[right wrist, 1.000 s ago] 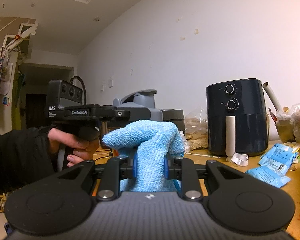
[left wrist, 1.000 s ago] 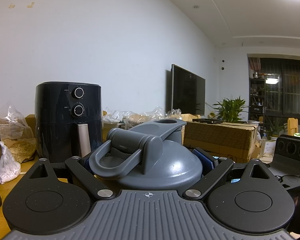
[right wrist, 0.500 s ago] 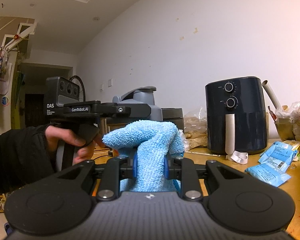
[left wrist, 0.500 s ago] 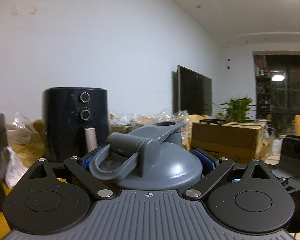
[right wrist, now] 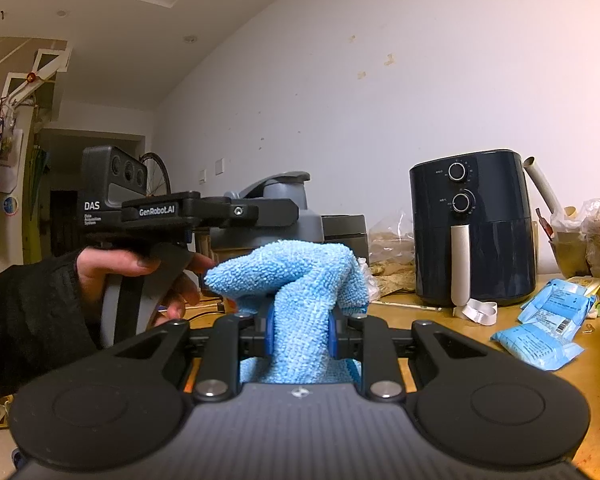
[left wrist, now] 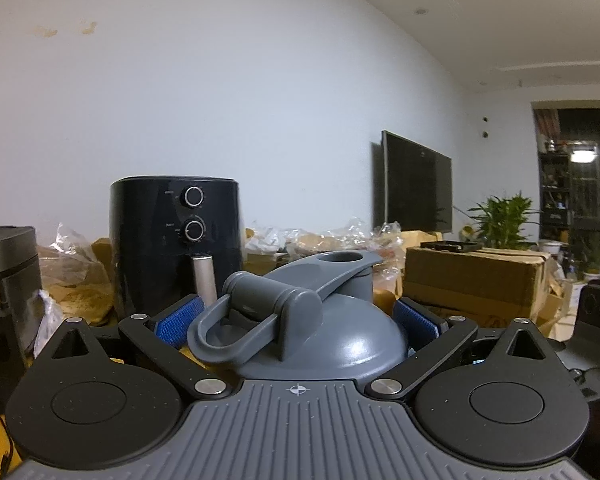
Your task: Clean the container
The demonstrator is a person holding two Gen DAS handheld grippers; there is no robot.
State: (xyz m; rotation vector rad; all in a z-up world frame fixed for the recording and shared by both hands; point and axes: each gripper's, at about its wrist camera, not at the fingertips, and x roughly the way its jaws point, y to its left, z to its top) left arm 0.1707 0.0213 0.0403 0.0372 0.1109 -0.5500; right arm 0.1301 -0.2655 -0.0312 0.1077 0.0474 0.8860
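the left gripper (left wrist: 296,320) clamps the grey shaker bottle (left wrist: 320,328) at its lid and has swung slightly sideways, shifting the air fryer (left wrist: 176,240) behind. the right gripper (right wrist: 298,336) stays pinched on the blue microfibre cloth (right wrist: 300,280); wiping looks imminent.

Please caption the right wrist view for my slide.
Right hand-held gripper clamps a blue microfibre cloth near the grey-lidded container.

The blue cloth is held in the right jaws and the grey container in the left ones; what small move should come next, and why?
Probably bring the blue cloth over to the grey container and touch its lid. The two are apart, and no wiping contact shows yet.
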